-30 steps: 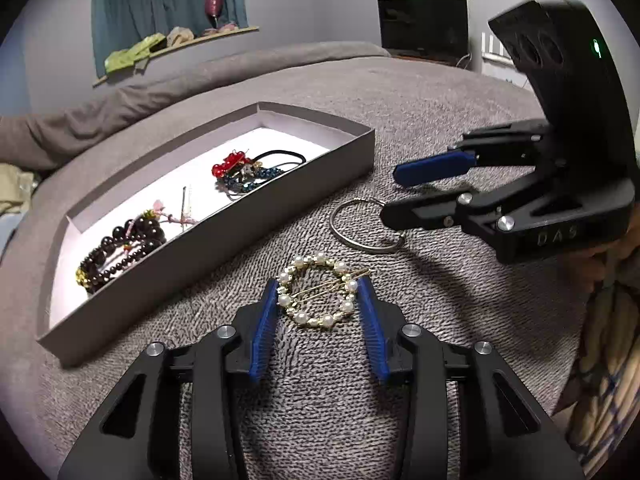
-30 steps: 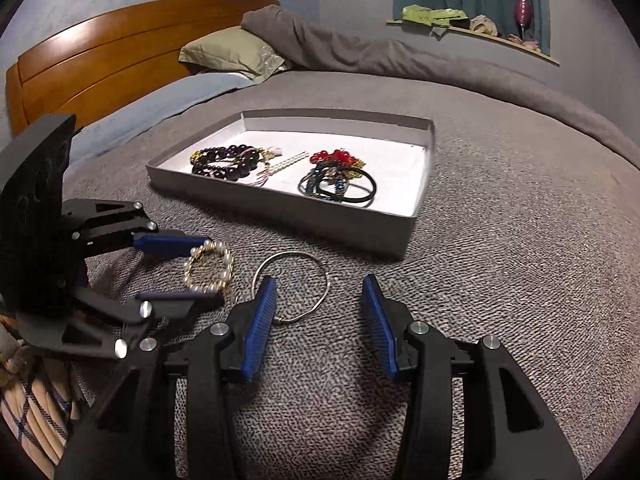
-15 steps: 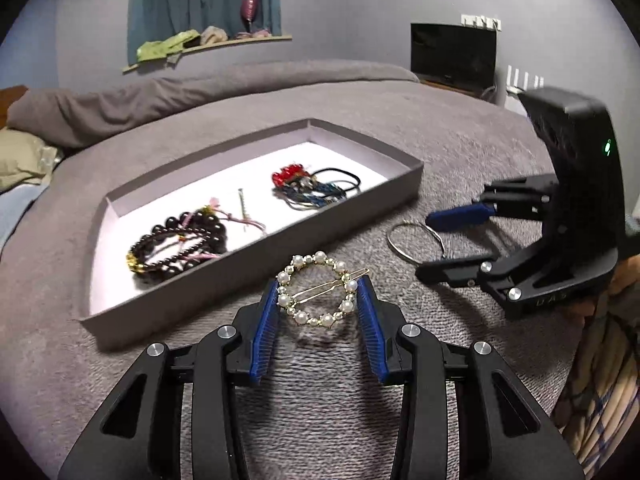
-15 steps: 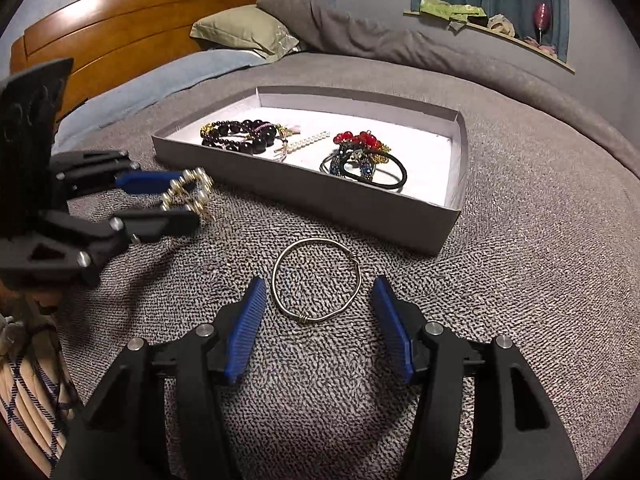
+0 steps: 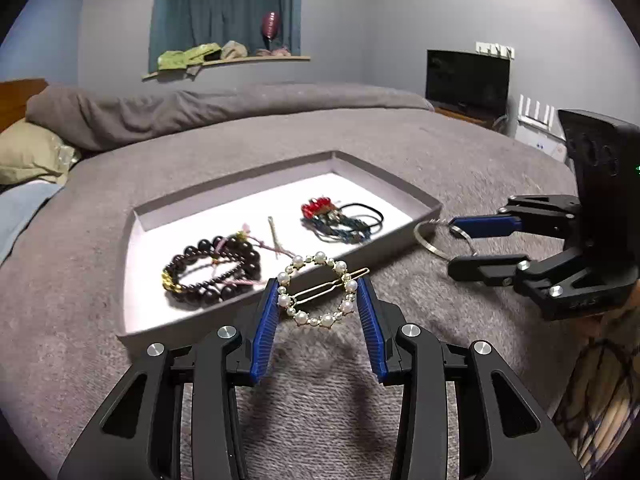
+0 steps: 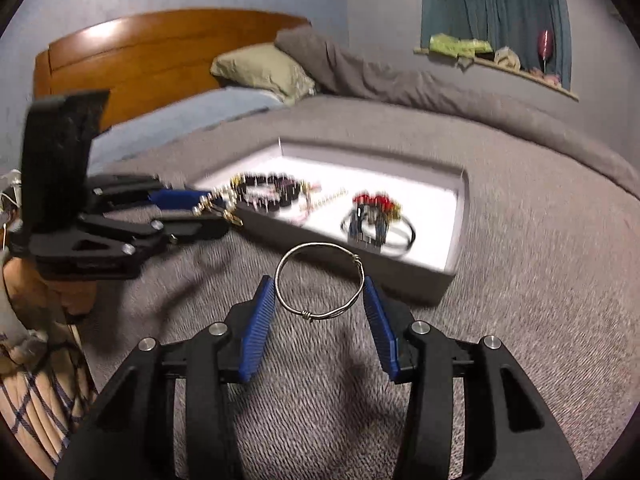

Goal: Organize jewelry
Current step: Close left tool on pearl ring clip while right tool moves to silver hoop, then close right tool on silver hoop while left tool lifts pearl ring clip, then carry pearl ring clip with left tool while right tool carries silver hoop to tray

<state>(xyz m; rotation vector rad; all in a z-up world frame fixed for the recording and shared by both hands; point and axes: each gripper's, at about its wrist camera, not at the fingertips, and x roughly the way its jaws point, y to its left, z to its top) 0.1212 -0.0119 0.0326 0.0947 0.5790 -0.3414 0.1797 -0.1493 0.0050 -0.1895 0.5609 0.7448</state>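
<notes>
Grey bedcover (image 5: 360,400) fills the near ground under both tools. Nearest in the left wrist view, the left gripper (image 5: 318,300) is clamped on a pearl hair clip (image 5: 318,292), its blue pads pressing the ring of pearls on either side and holding it lifted off the cover, just in front of the tray's near wall. In the right wrist view the right gripper (image 6: 320,296) has a silver wire bangle (image 6: 320,280) between its pads, raised above the cover; the jaws are closing and the pads touch the ring at both sides. Just beyond lies the shallow grey tray (image 5: 424,200) with a white floor, holding dark bead bracelets (image 5: 212,268), a thin hairpin (image 5: 274,236) and a cluster of hair ties with red beads (image 5: 340,218). Farther back sit an olive pillow (image 6: 260,70), a wooden headboard (image 6: 152,52) and a curtained window ledge (image 5: 224,60).
</notes>
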